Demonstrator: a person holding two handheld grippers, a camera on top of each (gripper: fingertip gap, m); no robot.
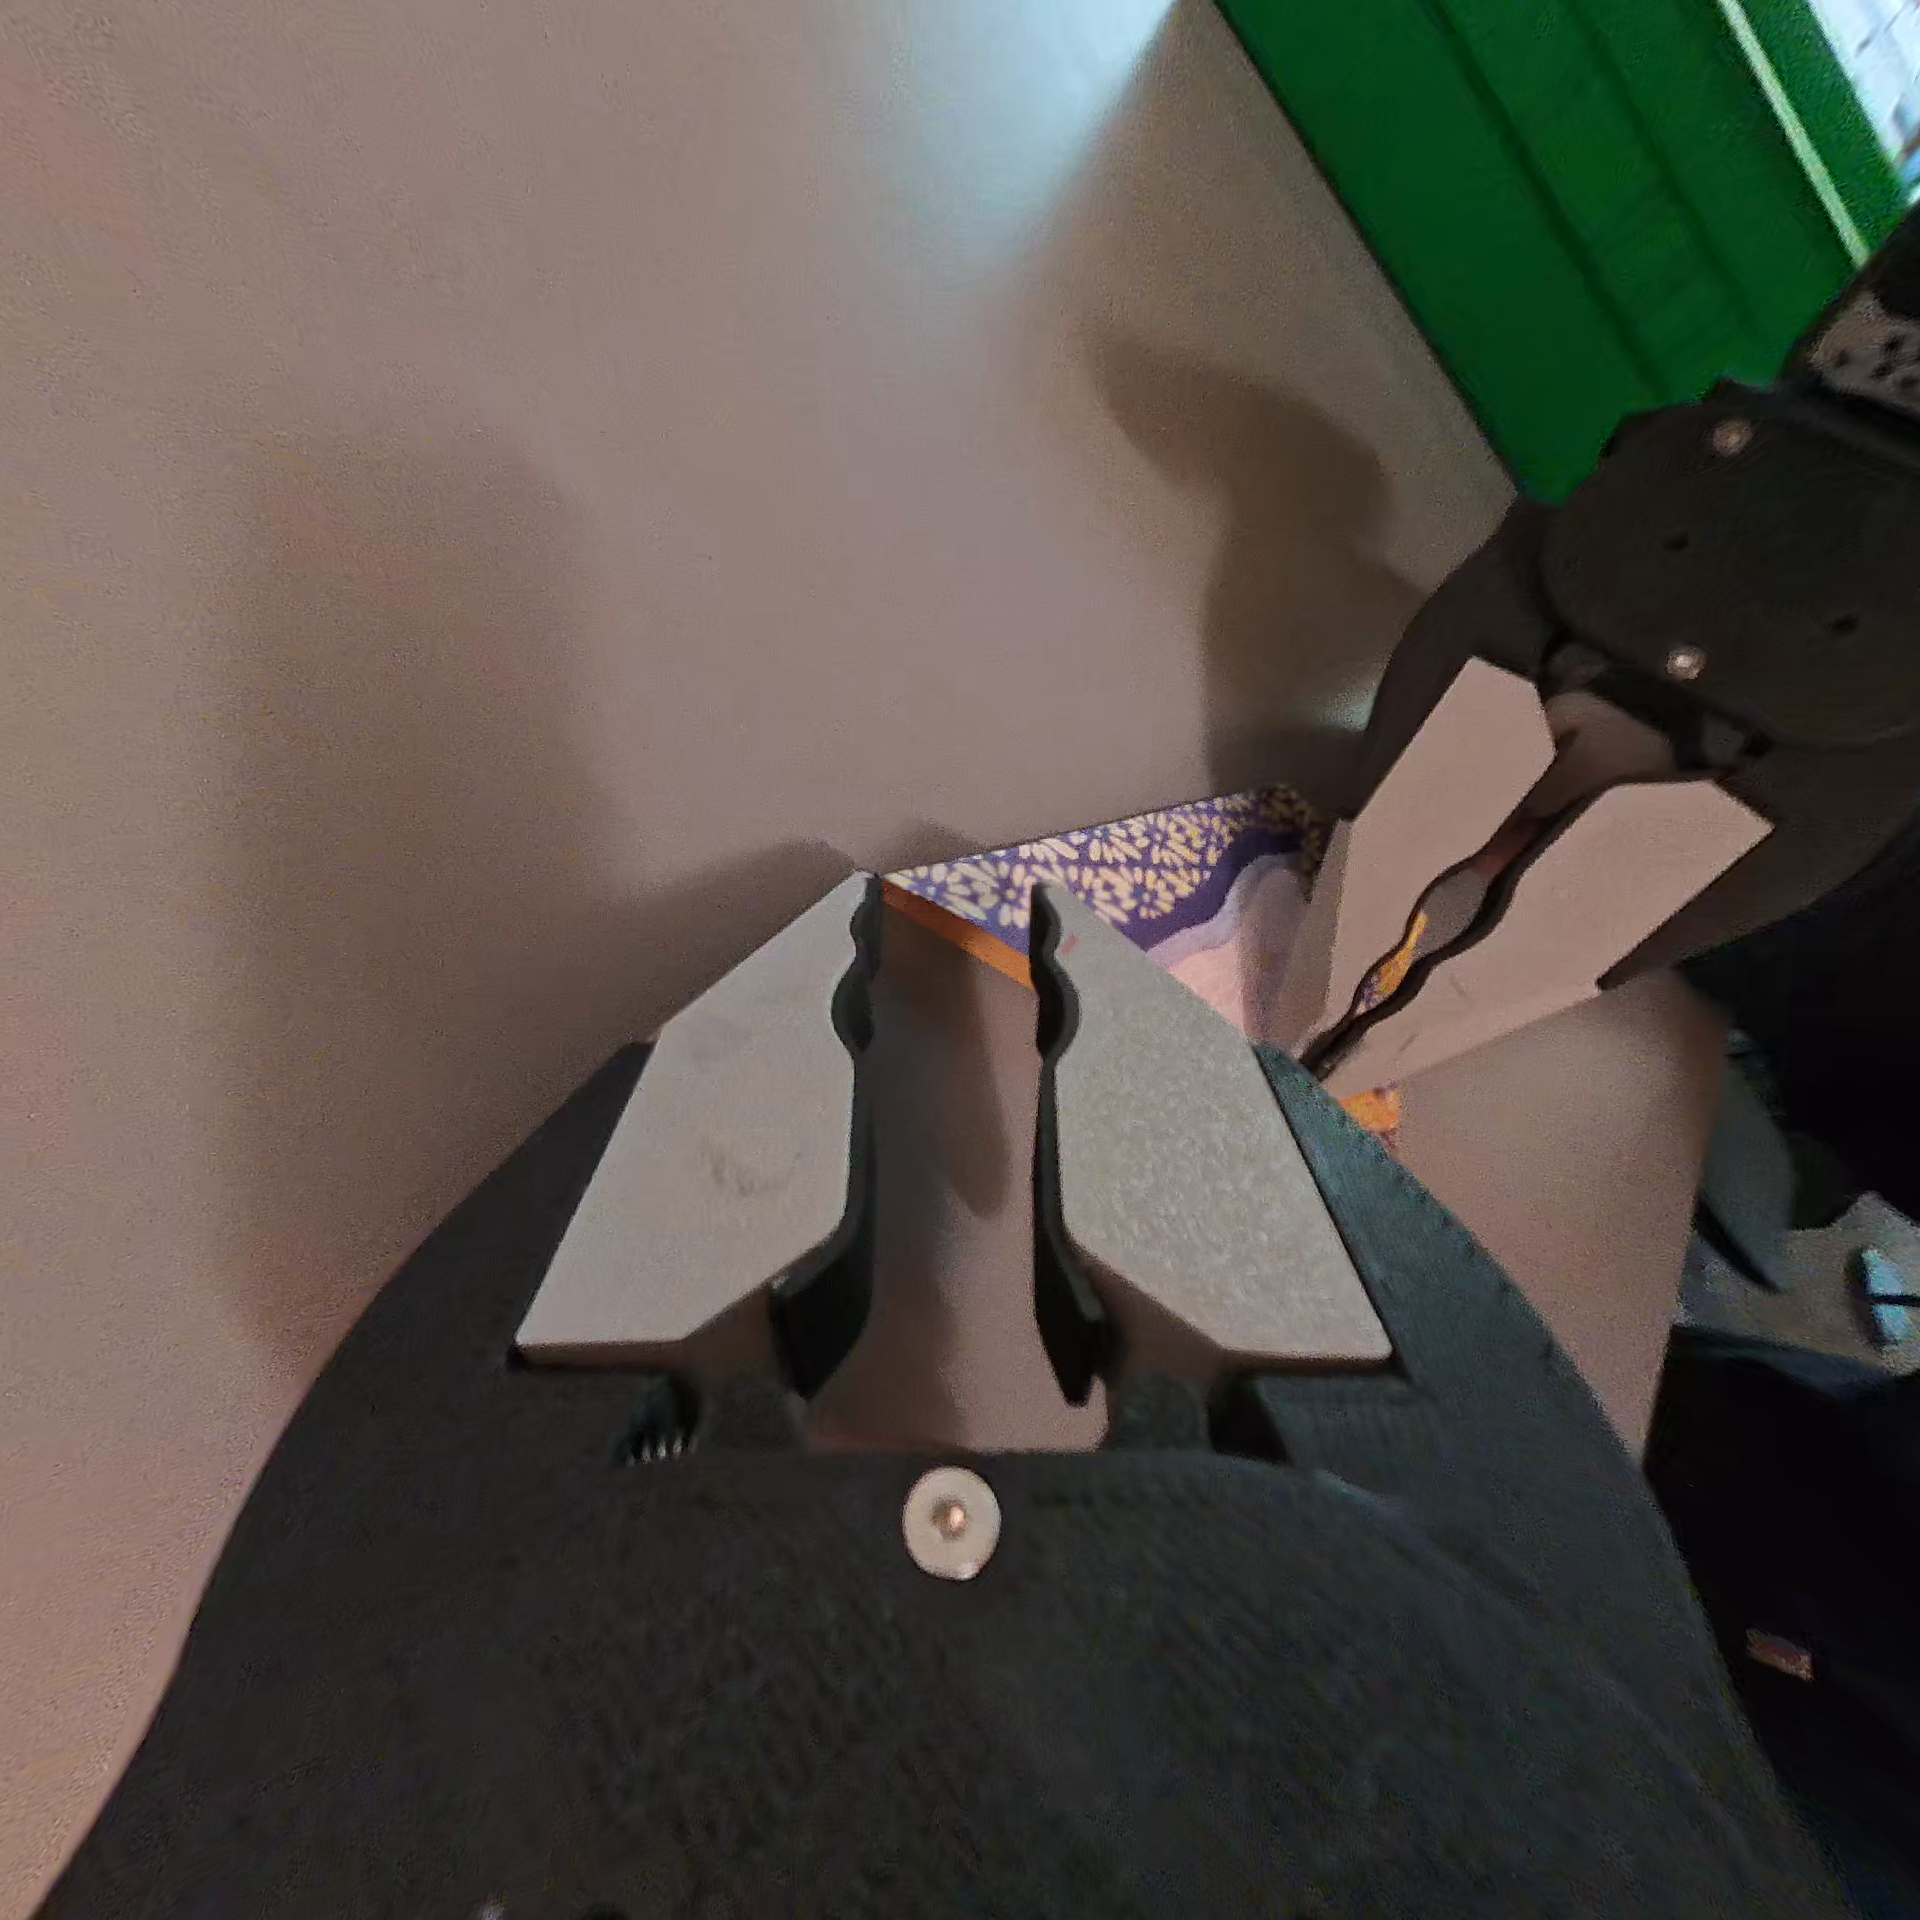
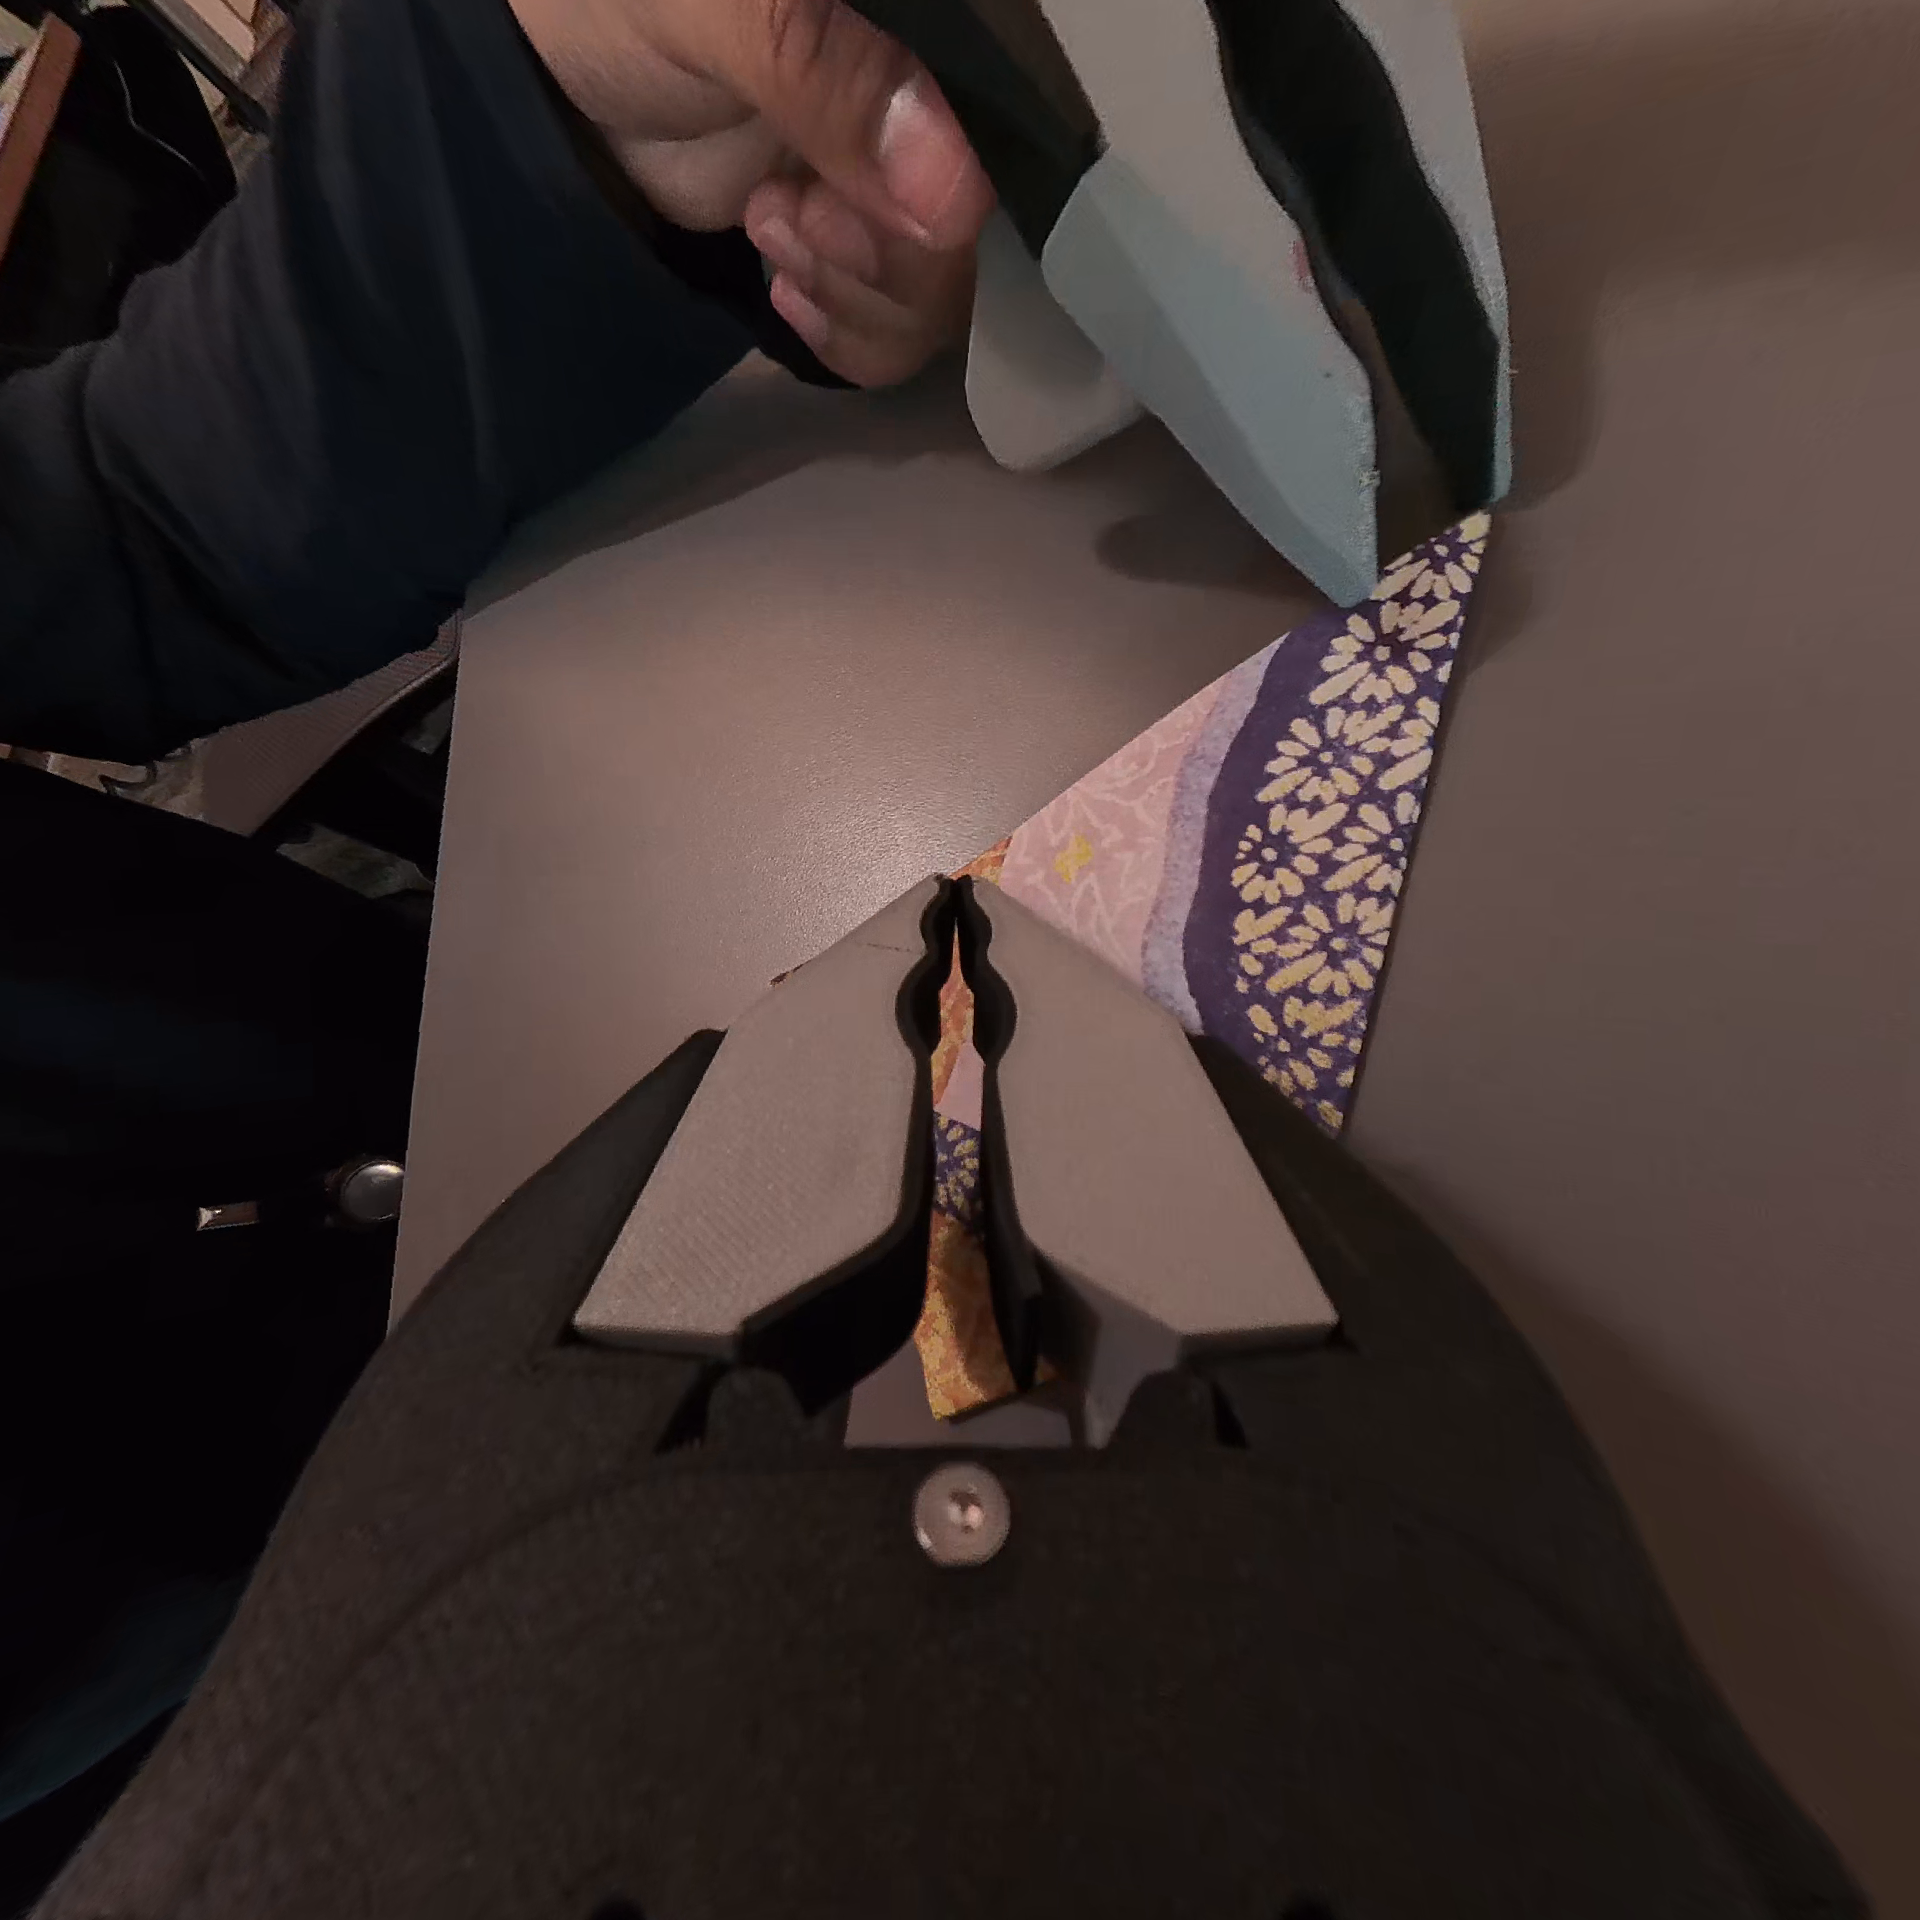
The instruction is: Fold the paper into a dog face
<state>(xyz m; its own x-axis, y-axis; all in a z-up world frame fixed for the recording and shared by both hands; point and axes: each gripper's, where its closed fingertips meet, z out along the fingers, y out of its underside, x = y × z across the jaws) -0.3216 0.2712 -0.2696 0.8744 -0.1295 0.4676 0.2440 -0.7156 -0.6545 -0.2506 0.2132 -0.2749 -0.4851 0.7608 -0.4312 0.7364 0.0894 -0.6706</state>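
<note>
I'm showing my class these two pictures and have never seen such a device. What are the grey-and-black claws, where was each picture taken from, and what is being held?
These are two hand-held grippers, each with a camera looking along its two fingers. One picture is from the left gripper, the other from the right gripper. A person's hand grips the left one. On the grey table lies a patterned paper, purple with pale flowers, folded into a triangle. The right gripper is shut on one corner of it. The left gripper is open, its tips at the opposite corner, seemingly pressing it down rather than pinching.
</note>
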